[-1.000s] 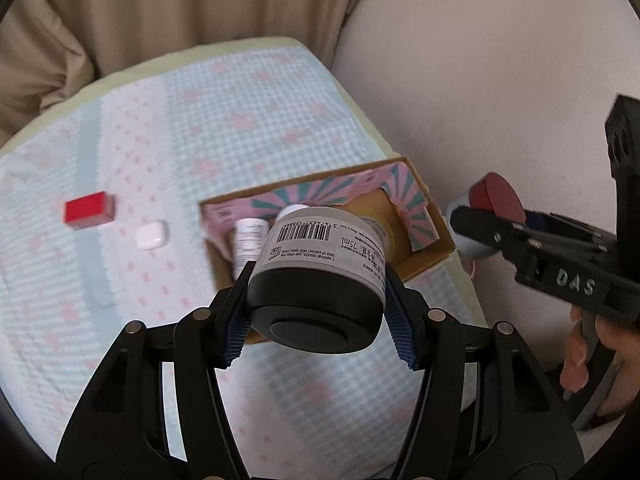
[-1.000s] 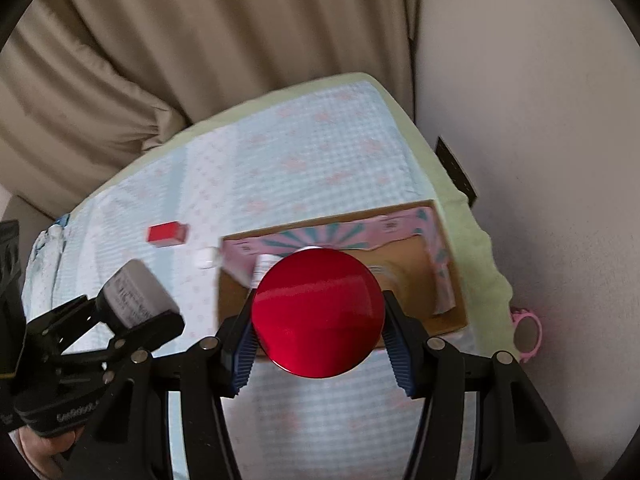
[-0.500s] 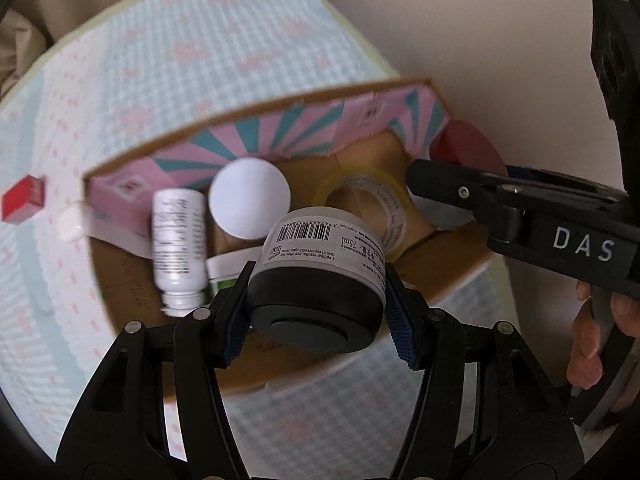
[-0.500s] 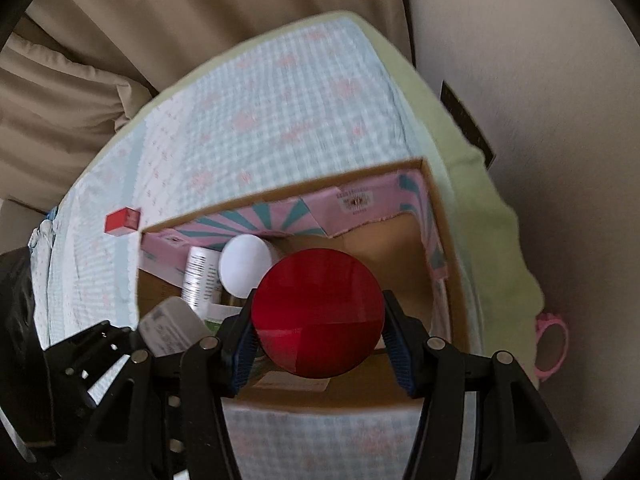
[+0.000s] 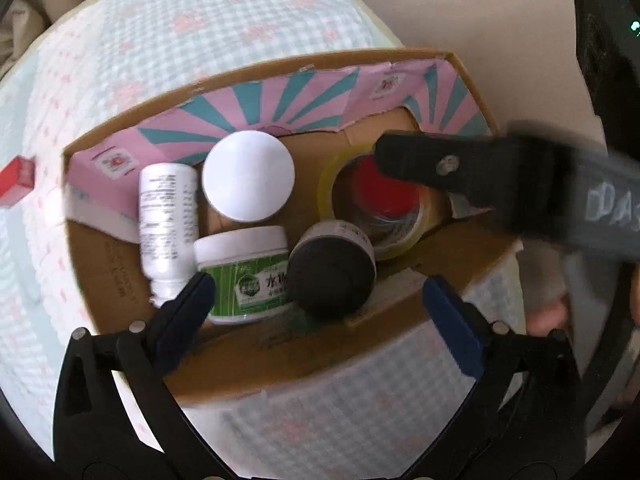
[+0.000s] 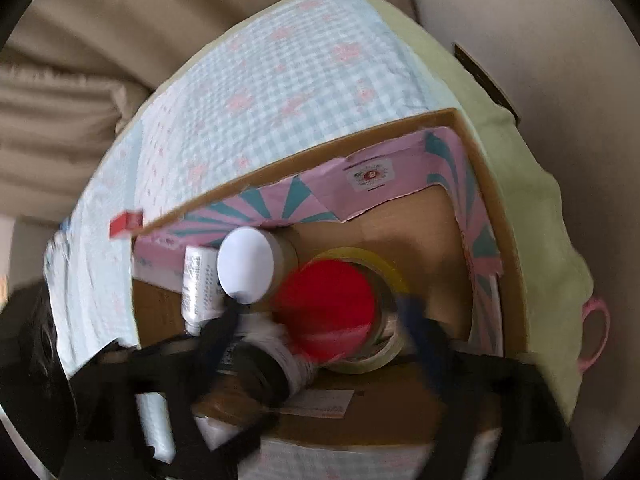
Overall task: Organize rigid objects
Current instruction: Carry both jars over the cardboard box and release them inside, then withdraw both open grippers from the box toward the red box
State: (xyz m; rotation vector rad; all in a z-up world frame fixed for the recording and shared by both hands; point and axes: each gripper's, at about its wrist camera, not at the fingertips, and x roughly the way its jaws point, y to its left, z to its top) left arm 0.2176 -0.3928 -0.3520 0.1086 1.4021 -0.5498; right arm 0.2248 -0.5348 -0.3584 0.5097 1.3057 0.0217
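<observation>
Your left gripper [image 5: 316,304] has its fingers spread wide, with the black-lidded jar [image 5: 332,270] sitting free between them inside the cardboard box [image 5: 280,348], so watch that a finger does not clip the jar or the green-labelled tub [image 5: 244,276] just beside your left finger and tip either one as you pull out. Your right gripper [image 6: 320,328] is too blurred to tell whether its fingers are clamped or apart; the red-lidded container [image 6: 326,308] sits between them, over or inside the ring of the tape roll [image 5: 376,208]. If it is only perched on the roll's rim, it could tilt or roll once let go. Ahead of your left fingers the box also holds a white-lidded round container [image 5: 248,176] and a white bottle [image 5: 168,216] lying down. The red block [image 5: 16,182] lies outside the box, well off to the left on the checked bedcover [image 5: 200,20], not yet put away
</observation>
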